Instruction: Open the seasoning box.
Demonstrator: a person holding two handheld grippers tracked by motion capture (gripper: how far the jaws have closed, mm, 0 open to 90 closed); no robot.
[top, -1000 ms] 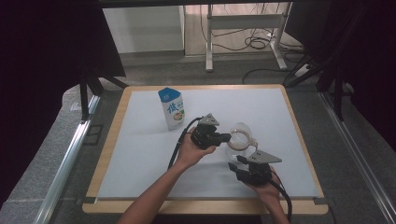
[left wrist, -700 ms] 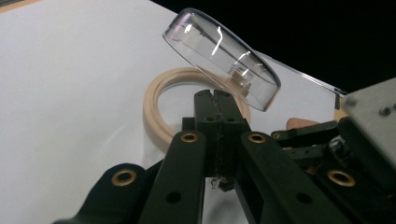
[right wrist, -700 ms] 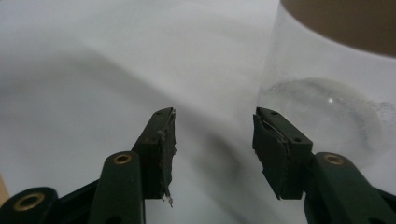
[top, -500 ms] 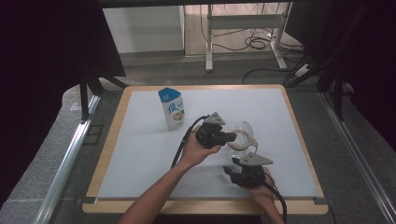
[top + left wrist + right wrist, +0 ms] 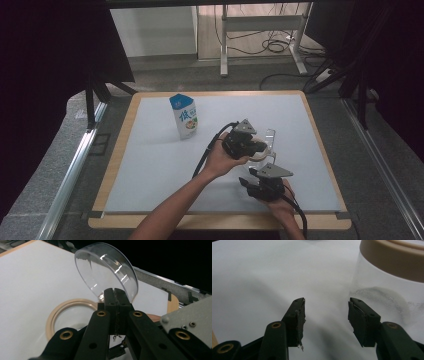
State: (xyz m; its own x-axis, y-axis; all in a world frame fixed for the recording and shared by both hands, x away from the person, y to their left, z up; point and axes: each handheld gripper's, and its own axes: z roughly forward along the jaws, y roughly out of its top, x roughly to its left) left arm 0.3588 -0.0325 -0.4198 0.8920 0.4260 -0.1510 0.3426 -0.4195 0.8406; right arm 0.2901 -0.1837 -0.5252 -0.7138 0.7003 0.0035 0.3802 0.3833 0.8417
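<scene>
My left gripper (image 5: 115, 293) is clamped on the clear lid (image 5: 106, 270), tilted just above the jar (image 5: 71, 315) on the white table (image 5: 150, 165). My right gripper (image 5: 326, 312) hangs spread wide, empty, beside the jar. A milk carton (image 5: 184, 116) stands well apart.

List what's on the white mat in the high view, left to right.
Milk carton → left gripper, shut on the clear domed lid → right gripper, open, nearer the person. The tan-rimmed jar overlaps the left gripper, so I leave it out.
</scene>
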